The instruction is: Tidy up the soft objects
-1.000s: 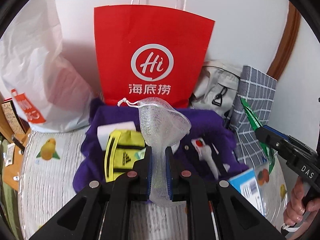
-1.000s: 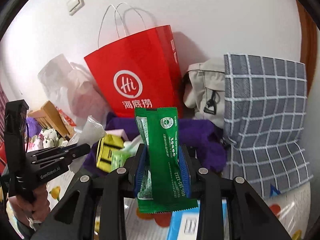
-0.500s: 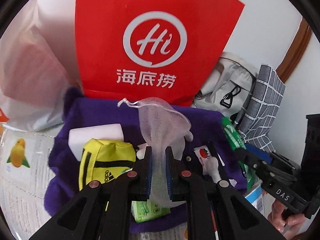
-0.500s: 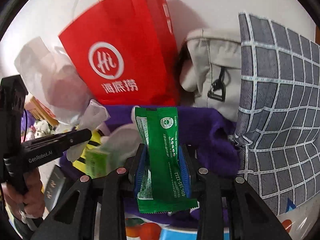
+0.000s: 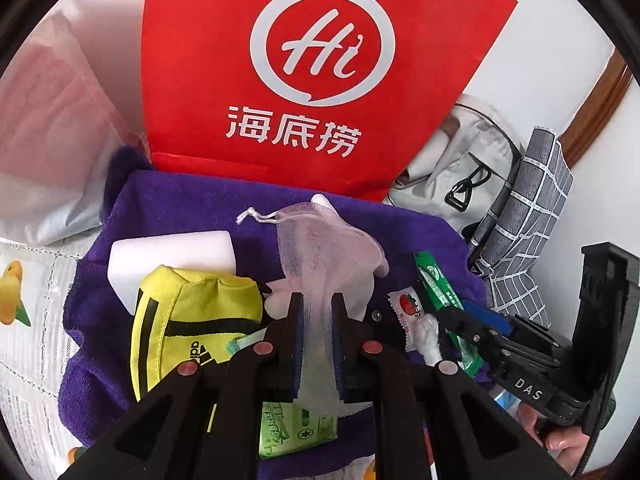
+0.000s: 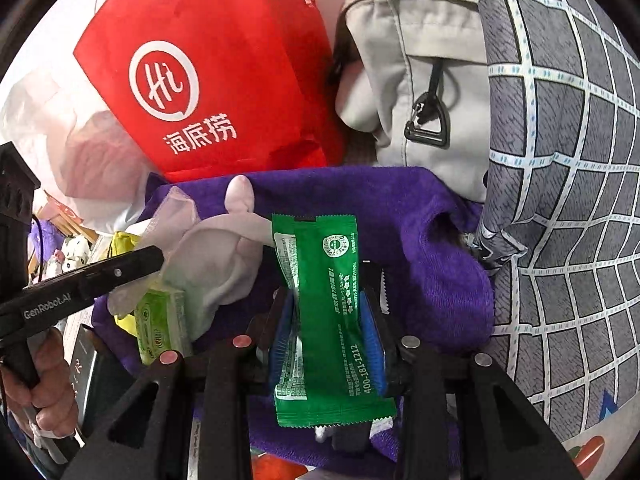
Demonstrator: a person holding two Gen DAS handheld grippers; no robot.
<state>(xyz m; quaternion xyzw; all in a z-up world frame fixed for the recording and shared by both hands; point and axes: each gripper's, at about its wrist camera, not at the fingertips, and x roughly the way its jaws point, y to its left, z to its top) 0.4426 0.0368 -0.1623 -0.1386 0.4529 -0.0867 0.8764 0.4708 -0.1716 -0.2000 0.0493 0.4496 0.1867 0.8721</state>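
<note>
My left gripper (image 5: 317,304) is shut on a white mesh drawstring pouch (image 5: 320,248) and holds it over a purple towel (image 5: 180,204). On the towel lie a white sponge block (image 5: 168,250), a yellow Adidas pouch (image 5: 188,320), a green tissue pack (image 5: 292,428) and a small tomato sachet (image 5: 408,308). My right gripper (image 6: 326,304) is shut on a green snack packet (image 6: 328,300), held upright above the towel's (image 6: 400,208) right part. The right gripper also shows in the left wrist view (image 5: 460,320), and the left gripper in the right wrist view (image 6: 156,254).
A red paper bag (image 5: 320,80) stands behind the towel. A white plastic bag (image 5: 48,140) is at the left, a beige bag (image 6: 420,80) and a grey checked cloth bag (image 6: 560,200) at the right. A fruit-print tablecloth (image 5: 24,320) covers the table.
Both grippers have moved forward and down toward the purple towel, each still holding its item. The red bag and the towel's contents now loom larger.
</note>
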